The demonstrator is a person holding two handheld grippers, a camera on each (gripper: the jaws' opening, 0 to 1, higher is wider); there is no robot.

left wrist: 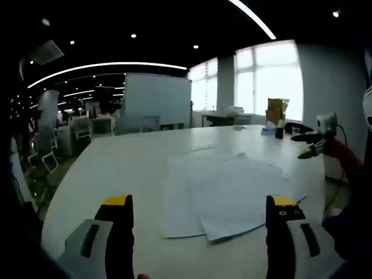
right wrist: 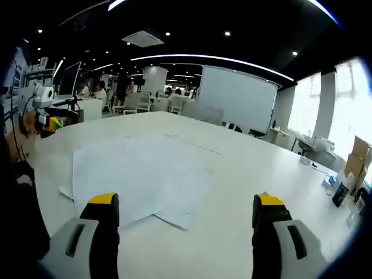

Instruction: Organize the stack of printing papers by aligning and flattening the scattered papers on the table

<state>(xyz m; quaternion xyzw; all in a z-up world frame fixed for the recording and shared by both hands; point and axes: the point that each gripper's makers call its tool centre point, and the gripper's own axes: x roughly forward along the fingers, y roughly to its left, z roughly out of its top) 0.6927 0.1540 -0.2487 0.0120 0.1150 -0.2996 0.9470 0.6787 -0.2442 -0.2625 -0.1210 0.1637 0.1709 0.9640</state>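
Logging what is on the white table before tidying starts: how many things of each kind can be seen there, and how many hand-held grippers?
Loose pile of white papers: 1; its sheets cannot be counted
Hand-held grippers: 2, left and right, both open
Table: 1
Brown box at the far edge: 1
Total: 5

You're working at a broad white table [left wrist: 133,160] in an open office with a dark ceiling [right wrist: 192,23], curved light strips [left wrist: 104,67] and small spotlights. A large whiteboard [right wrist: 235,99] stands beyond the table. Bright windows [left wrist: 267,78] line one wall, and white office chairs [left wrist: 46,157] stand off to the side.
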